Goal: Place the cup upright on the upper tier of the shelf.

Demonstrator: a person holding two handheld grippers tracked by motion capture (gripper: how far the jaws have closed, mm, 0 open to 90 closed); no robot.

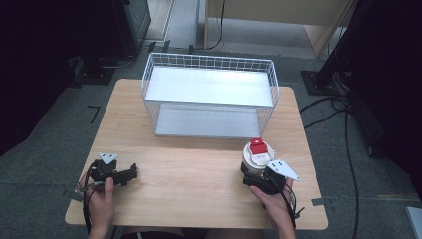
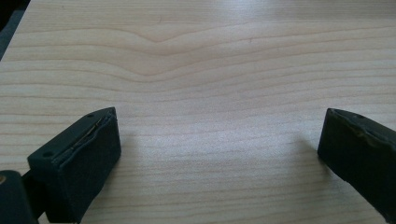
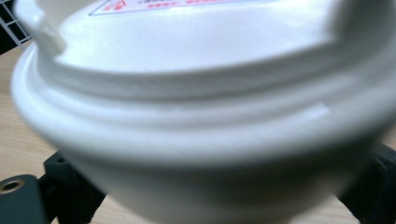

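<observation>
Tub (image 1: 257, 155) betw. right hand-held gripper (image 1: 260, 177) jaws

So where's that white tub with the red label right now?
In the high view the tub stands at the table's right side, just in front of the wire basket's right corner, between the jaws of the right gripper.
</observation>
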